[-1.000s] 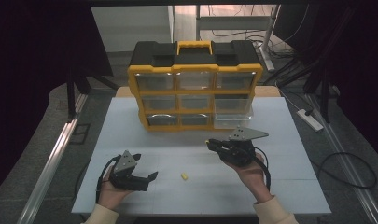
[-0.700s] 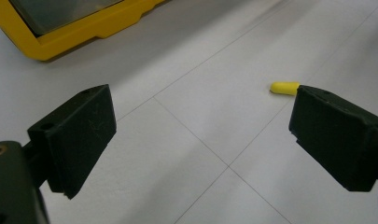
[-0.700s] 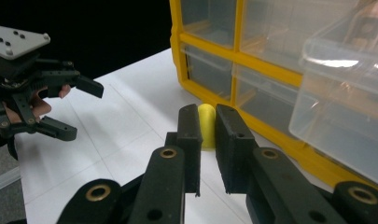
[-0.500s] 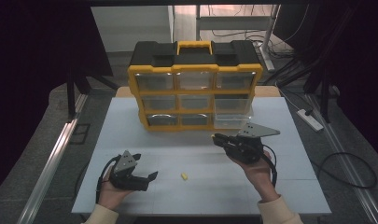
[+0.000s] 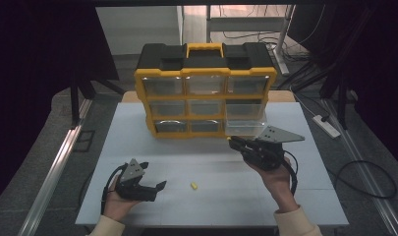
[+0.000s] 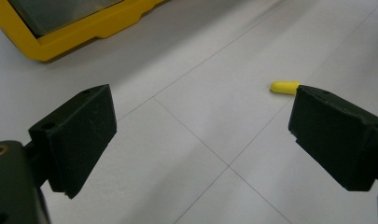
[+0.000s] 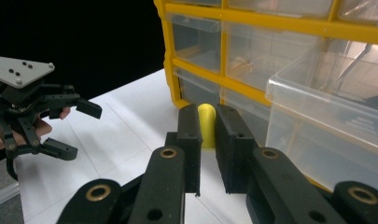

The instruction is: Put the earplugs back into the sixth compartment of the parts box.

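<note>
Yellow piece, held (image 7: pixel 206 125): a small yellow peg-like item is clamped between the jaws of the right gripper (image 7: pixel 206 140), near the pulled-out clear drawer (image 5: pixel 244 120) at the right of the organizer.
Yellow piece, loose (image 5: pixel 193 186): a second one is seen lying on the white counter (image 5: pixel 137 142), between the two hands, just beside the left gripper; it is also seen past the left gripper's far jaw (image 6: pixel 284 87).
Left gripper (image 5: pixel 145 188): jaws are held apart with nothing between them; it is rested low over the counter in the person's hand.
Organizer (image 5: pixel 205 73): a yellow-framed case with a black top and yellow handle is stood upright at the far side of the counter.
Step in hand, judged: the held piece is being carried to the open drawer.
How it is best done: the jaws should be brought over the drawer's open top, clear of its front wall, and parted only once the piece is above the inside.
Counts: grippers, two; yellow pieces, two; organizer, one; drawers in the front, nine in three rows of three; drawers pulled out, one.
</note>
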`<state>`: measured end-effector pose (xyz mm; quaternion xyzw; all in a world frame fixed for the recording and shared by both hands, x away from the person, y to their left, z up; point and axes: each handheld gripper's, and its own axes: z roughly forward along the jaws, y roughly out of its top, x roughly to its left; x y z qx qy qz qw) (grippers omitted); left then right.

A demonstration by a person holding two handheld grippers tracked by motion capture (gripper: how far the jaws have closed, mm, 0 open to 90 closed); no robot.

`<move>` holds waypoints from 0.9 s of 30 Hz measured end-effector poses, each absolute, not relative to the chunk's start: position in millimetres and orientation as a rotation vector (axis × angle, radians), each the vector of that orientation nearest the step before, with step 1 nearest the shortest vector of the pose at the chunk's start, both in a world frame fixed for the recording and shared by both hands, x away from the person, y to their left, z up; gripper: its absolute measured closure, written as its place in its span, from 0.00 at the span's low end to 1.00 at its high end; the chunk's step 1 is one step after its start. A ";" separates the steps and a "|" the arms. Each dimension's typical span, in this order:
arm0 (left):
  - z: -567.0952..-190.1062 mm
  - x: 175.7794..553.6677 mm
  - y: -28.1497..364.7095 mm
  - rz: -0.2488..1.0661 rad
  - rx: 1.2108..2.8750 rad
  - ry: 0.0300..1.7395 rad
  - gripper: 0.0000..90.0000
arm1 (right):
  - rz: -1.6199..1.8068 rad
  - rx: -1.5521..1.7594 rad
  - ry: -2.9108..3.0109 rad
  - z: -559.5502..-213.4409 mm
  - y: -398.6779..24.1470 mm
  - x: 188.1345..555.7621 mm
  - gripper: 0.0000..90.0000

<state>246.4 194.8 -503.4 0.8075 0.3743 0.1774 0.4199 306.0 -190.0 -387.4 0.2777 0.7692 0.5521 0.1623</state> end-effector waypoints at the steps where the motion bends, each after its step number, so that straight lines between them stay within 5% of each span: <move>1: -503.1 246.2 194.8 0.447 2.023 0.937 0.08 | 1.579 0.791 2.195 -386.1 -189.8 305.8 0.89; 27: -503.1 248.1 194.4 0.444 2.027 0.931 0.08 | 1.487 0.900 2.061 -351.9 -219.1 352.6 0.89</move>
